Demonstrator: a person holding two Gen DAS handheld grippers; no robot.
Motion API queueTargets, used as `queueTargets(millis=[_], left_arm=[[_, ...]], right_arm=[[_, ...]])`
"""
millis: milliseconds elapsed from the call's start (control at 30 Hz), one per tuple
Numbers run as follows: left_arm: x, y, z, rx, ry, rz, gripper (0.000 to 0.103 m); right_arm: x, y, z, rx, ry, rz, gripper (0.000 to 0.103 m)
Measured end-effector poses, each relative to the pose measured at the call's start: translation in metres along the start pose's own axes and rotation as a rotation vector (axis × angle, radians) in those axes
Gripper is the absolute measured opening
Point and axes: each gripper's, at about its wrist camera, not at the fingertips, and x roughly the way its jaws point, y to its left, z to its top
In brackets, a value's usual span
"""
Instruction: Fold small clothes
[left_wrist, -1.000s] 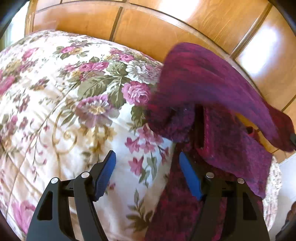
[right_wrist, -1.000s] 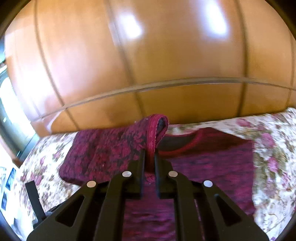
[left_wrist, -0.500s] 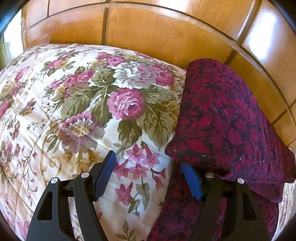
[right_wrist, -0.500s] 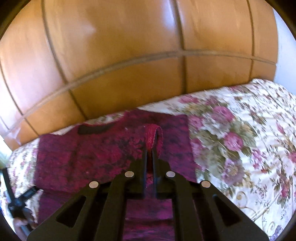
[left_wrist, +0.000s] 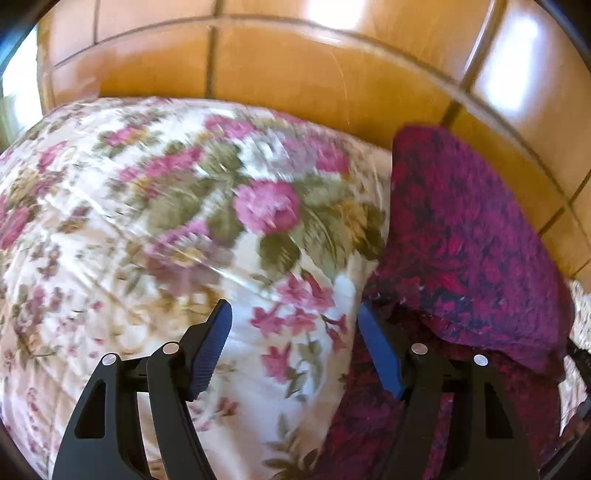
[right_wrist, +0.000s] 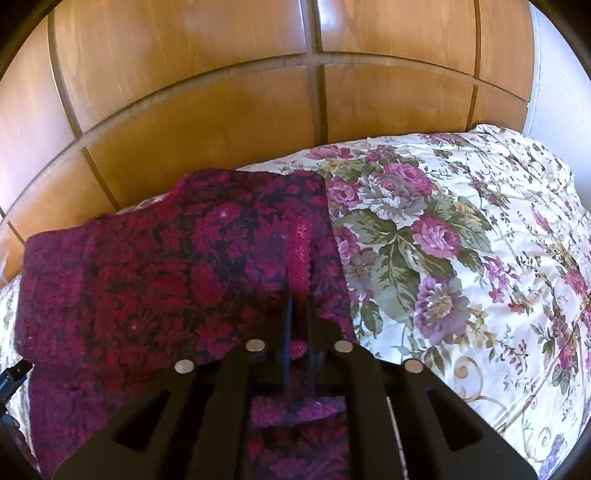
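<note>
Sweater (right_wrist: 166, 280) now flat; pane (left_wrist: 16, 92) leftward.

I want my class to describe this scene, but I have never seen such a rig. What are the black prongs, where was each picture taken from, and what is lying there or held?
There is no robot here. A person holds a gripper in each hand, each with two fingers and a wide-angle camera looking along them. One picture comes from the left gripper, the other from the right gripper. Both look down on a floral quilt, with wooden panels behind. A dark red knit garment lies on the quilt, one part folded over. The left fingers stand open above the quilt beside the garment and hold nothing. The right fingers, nearly together, have just been opening, with the garment's trimmed edge between them. Blur hides whether they grip it.
</note>
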Motion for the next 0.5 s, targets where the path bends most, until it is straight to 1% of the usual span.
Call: queueTargets(millis=[33, 100, 167, 233, 267, 333, 367, 400, 467, 500], left_arm=[[-0.007, 0.002, 0.002, 0.005, -0.023, -0.003, 0.07], [-0.023, 0.002, 0.005, 0.025, -0.078, -0.018, 0.07], [-0.038, -0.002, 0.01, 0.059, -0.13, -0.043, 0.07], [-0.046, -0.013, 0.018, 0.112, -0.174, -0.07, 0.07], [-0.048, -0.019, 0.021, 0.135, -0.183, -0.086, 0.07], [-0.048, -0.033, 0.029, 0.174, -0.191, -0.125, 0.07], [-0.047, -0.038, 0.032, 0.187, -0.193, -0.142, 0.07], [-0.044, -0.043, 0.036, 0.201, -0.193, -0.157, 0.07], [-0.039, -0.057, 0.042, 0.235, -0.191, -0.173, 0.068], [-0.034, -0.063, 0.047, 0.25, -0.18, -0.189, 0.065]], right_arm=[[-0.003, -0.003, 0.001, 0.01, -0.001, 0.015, 0.014], [-0.013, -0.006, 0.005, 0.014, -0.022, 0.013, 0.041], [-0.029, -0.003, 0.007, -0.001, -0.072, 0.029, 0.042], [-0.037, 0.007, 0.01, -0.029, -0.094, 0.057, 0.042], [-0.04, 0.016, 0.011, -0.051, -0.102, 0.079, 0.043], [-0.041, 0.035, 0.012, -0.093, -0.103, 0.111, 0.047], [-0.038, 0.046, 0.012, -0.12, -0.097, 0.123, 0.051], [-0.035, 0.056, 0.012, -0.144, -0.092, 0.127, 0.057], [-0.022, 0.077, 0.01, -0.215, -0.08, 0.114, 0.062], [-0.015, 0.084, 0.01, -0.239, -0.07, 0.104, 0.062]])
